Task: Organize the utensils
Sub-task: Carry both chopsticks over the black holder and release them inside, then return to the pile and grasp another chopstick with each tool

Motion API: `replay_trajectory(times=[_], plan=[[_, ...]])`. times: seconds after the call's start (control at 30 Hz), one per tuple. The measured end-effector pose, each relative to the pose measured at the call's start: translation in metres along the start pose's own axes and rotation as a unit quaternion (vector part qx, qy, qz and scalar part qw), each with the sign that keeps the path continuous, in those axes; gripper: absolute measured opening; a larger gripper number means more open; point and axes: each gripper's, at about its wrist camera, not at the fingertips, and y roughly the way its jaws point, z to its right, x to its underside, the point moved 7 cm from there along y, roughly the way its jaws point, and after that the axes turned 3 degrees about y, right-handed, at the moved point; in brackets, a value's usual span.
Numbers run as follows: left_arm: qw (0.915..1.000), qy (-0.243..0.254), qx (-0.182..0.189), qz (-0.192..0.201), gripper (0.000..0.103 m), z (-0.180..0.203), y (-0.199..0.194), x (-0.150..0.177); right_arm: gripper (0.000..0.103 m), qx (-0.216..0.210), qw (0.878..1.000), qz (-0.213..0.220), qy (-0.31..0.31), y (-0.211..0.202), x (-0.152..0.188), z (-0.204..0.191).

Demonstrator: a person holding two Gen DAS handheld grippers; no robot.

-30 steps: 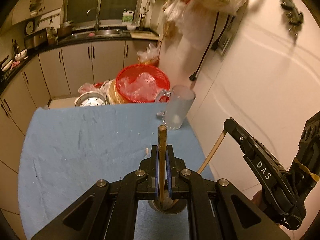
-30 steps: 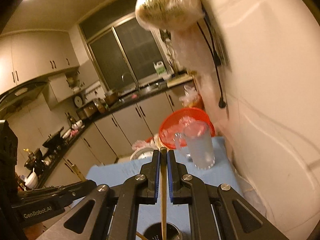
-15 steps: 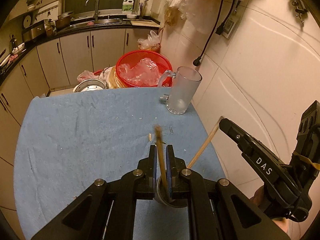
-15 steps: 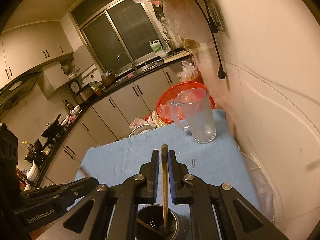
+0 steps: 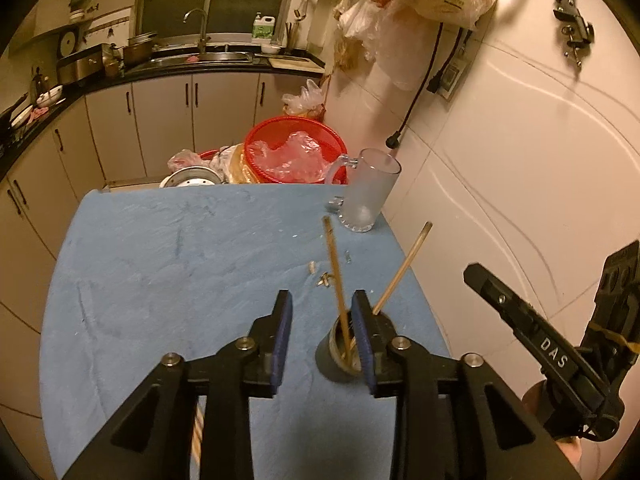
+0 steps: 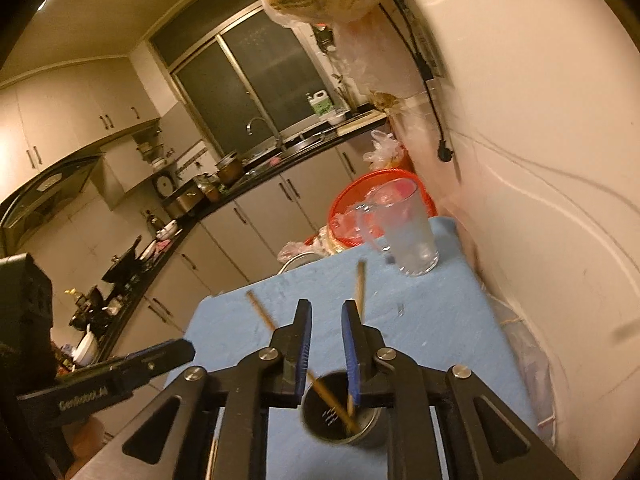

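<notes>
A dark metal utensil cup [image 5: 338, 354] stands on the blue cloth table near its right edge; it also shows in the right wrist view [image 6: 340, 416]. Two wooden chopsticks lean in it: one [image 5: 335, 268] nearly upright, the other [image 5: 404, 266] tilted right. They also show in the right wrist view, one [image 6: 264, 316] leaning left, one [image 6: 360, 284] leaning up. My left gripper [image 5: 322, 300] is open and empty, just above the cup. My right gripper [image 6: 326, 310] is open and empty over the cup; its body shows in the left wrist view [image 5: 536, 340].
A frosted glass mug [image 5: 368, 192] stands at the table's far right corner. Small scraps [image 5: 324, 278] lie on the cloth [image 5: 160, 264]. A red basket [image 5: 296, 156] and a metal pot [image 5: 192, 178] sit beyond the far edge. The white wall [image 5: 520, 160] is close on the right.
Both grippers were shut on a chopstick each. They lowered them into the cup and opened; both chopsticks now lean free in the cup.
</notes>
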Motion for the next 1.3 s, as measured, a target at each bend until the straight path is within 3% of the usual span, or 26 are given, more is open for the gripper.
replay_trajectory(times=[0.27,0.47,0.57,0.77,0.93,1.2,1.3], plan=[[0.9994,-0.021,-0.028,0.002,0.038,-0.054,-0.032,0.046,0.018,-0.034,0.998,-0.055,-0.027,-0.001,0.074,-0.035],[0.9952,-0.064,-0.059,-0.044,0.038,-0.119,-0.02,0.105,0.018,-0.043,0.99,-0.126,-0.047,0.027,0.141,-0.055],[0.988,-0.108,-0.069,-0.087,0.038,-0.16,-0.001,0.142,0.018,-0.039,0.986,-0.155,-0.05,0.04,0.167,-0.058],[0.9742,-0.165,-0.065,-0.14,0.038,-0.198,0.029,0.175,0.018,-0.031,0.982,-0.179,-0.04,0.054,0.188,-0.056],[0.9736,-0.157,-0.063,-0.153,0.038,-0.195,0.05,0.174,0.018,-0.022,0.982,-0.182,-0.046,0.054,0.192,-0.058],[0.9707,-0.133,-0.092,-0.178,0.038,-0.19,0.08,0.178,0.018,-0.009,0.982,-0.185,-0.05,0.054,0.193,-0.055],[0.9699,-0.12,-0.114,-0.178,0.03,-0.189,0.087,0.177,0.018,-0.008,0.981,-0.188,-0.053,0.057,0.195,-0.057]])
